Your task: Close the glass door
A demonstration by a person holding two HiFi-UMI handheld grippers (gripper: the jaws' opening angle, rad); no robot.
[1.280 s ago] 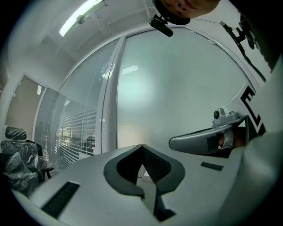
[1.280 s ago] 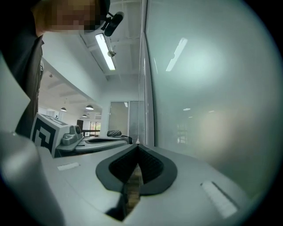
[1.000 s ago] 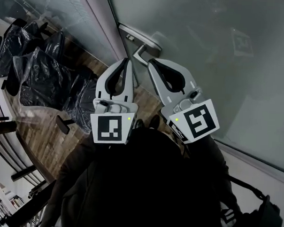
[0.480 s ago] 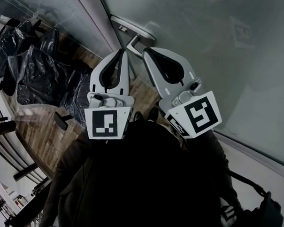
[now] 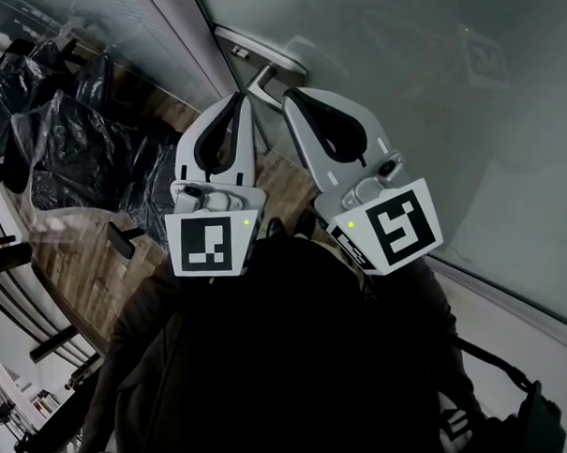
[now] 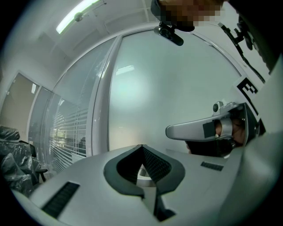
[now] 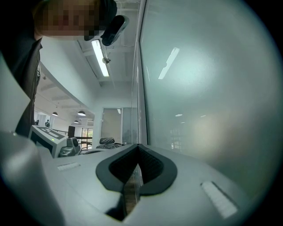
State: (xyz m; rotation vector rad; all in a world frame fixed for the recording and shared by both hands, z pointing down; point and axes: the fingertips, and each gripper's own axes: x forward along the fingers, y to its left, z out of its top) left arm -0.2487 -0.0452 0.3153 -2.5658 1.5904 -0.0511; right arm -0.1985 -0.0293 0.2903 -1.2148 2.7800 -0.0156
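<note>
The frosted glass door (image 5: pixel 412 76) fills the upper right of the head view, with its metal lever handle (image 5: pixel 258 62) near the door's edge. My left gripper (image 5: pixel 238 97) is shut and empty, its tip just below and left of the handle. My right gripper (image 5: pixel 289 94) is also shut and empty, its tip just right of the lever, close to the glass. In the left gripper view the handle (image 6: pixel 194 128) sticks out to the right above my shut left gripper (image 6: pixel 141 146). In the right gripper view my right gripper (image 7: pixel 138 145) points along the door's glass (image 7: pixel 208 101).
Several chairs wrapped in dark plastic (image 5: pixel 72 136) stand on the wooden floor (image 5: pixel 85 250) to the left, beyond a fixed glass wall with blinds (image 5: pixel 124 17). A square marker (image 5: pixel 486 63) is stuck on the door. The person's dark sleeves fill the lower middle.
Both grippers have crept up and left, slightly nearer to the handle. They stay shut. The door shows no clear swing.
</note>
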